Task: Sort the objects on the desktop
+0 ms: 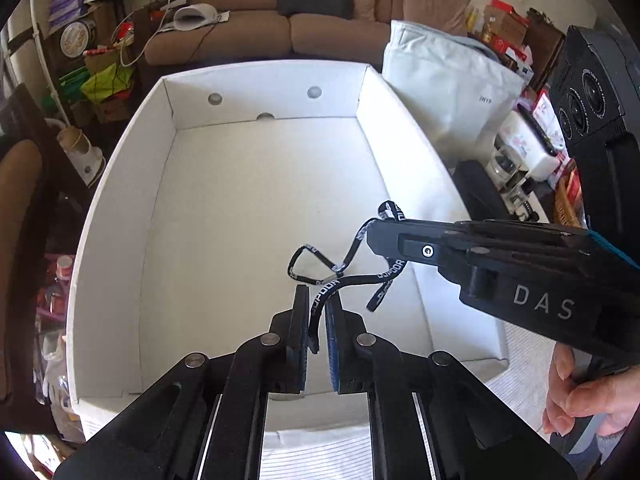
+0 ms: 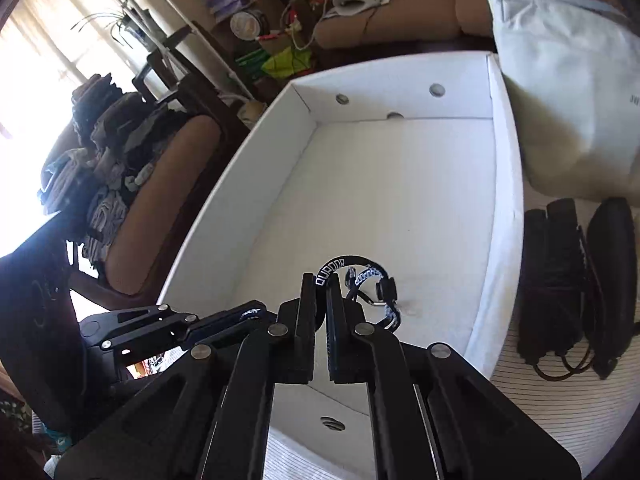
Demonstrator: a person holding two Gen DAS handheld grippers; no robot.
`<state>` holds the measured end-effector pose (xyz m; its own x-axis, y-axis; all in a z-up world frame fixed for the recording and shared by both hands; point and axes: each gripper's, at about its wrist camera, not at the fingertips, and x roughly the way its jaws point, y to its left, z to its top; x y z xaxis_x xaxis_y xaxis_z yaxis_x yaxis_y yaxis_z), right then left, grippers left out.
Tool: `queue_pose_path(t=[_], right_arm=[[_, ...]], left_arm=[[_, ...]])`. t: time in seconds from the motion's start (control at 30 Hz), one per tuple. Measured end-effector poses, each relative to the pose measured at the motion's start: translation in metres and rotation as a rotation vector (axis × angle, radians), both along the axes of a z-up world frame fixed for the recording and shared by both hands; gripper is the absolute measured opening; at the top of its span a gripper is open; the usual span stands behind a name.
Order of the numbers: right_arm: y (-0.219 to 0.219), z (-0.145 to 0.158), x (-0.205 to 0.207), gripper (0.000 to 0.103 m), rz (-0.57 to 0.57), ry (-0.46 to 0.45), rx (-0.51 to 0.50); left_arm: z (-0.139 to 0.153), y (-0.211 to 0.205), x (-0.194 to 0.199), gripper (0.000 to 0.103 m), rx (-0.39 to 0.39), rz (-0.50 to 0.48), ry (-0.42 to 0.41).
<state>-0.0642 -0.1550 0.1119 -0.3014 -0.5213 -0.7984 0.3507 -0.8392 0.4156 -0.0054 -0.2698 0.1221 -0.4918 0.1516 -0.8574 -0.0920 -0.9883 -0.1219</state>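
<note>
A black lanyard strap with white lettering (image 1: 352, 280) hangs over the inside of a big white cardboard box (image 1: 120, 208). My left gripper (image 1: 317, 300) is shut on one stretch of the strap. My right gripper (image 1: 374, 236) reaches in from the right and is shut on another stretch of it. In the right wrist view the right gripper (image 2: 321, 288) pinches the strap's loop (image 2: 348, 266), with a small metal clip (image 2: 374, 300) dangling beside it above the box (image 2: 240, 208) floor. The left gripper (image 2: 248, 314) shows at lower left.
A white padded bag (image 1: 448, 84) stands right of the box. A black case with cables (image 2: 576, 280) lies on the striped cloth right of the box. A brown chair piled with clothes (image 2: 120, 168) is on the left. A brown sofa (image 1: 256, 20) is behind.
</note>
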Motion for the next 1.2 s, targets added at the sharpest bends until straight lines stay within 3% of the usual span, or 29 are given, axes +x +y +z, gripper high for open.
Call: queue_pose_path(t=[0.2,0.27,0.33,0.43,0.53,0.57,0.63,0.73,0.83,0.9,0.97,1.07,1.2], right_arm=[[-0.007,-0.037,-0.004,0.005,0.019,-0.090,0.126],[-0.011,-0.043,-0.003,0.010,0.038,-0.114,0.179],[-0.014,-0.044,0.000,0.013,0.051,-0.111,0.237],[-0.011,-0.033,0.010,0.020,0.073,-0.090,0.268],[-0.004,-0.014,0.021,0.041,0.082,-0.062,0.281],[0.000,-0.007,0.024,0.048,0.080,-0.048,0.280],[0.009,0.006,0.027,0.050,0.067,-0.027,0.264],[0.023,0.024,0.033,0.050,0.044,-0.001,0.237],[0.035,0.035,0.038,0.053,0.032,0.007,0.212],[0.040,0.039,0.041,0.057,0.029,0.009,0.203],[0.042,0.041,0.043,0.060,0.029,0.014,0.192],[0.040,0.040,0.046,0.066,0.026,0.013,0.171],[0.041,0.035,0.046,0.066,0.003,-0.011,0.105]], left_arm=[[-0.026,0.007,-0.010,0.014,-0.057,-0.054,-0.090],[-0.029,0.003,-0.008,0.035,-0.063,-0.046,-0.101],[-0.029,-0.003,-0.006,0.048,-0.046,-0.032,-0.096],[-0.021,-0.013,-0.002,0.049,-0.010,-0.005,-0.087],[-0.012,-0.018,0.003,0.050,-0.012,0.013,-0.071],[-0.010,-0.019,0.005,0.055,-0.010,0.018,-0.068],[-0.005,-0.019,0.009,0.065,-0.003,0.031,-0.064],[0.003,-0.016,0.016,0.067,0.007,0.039,-0.050],[0.007,-0.010,0.019,0.087,0.005,0.040,-0.059],[0.009,-0.008,0.022,0.089,0.007,0.040,-0.068],[0.010,-0.008,0.025,0.098,0.014,0.045,-0.081],[0.008,-0.012,0.027,0.103,0.113,0.051,-0.117],[0.001,-0.021,0.027,0.103,0.261,0.075,-0.150]])
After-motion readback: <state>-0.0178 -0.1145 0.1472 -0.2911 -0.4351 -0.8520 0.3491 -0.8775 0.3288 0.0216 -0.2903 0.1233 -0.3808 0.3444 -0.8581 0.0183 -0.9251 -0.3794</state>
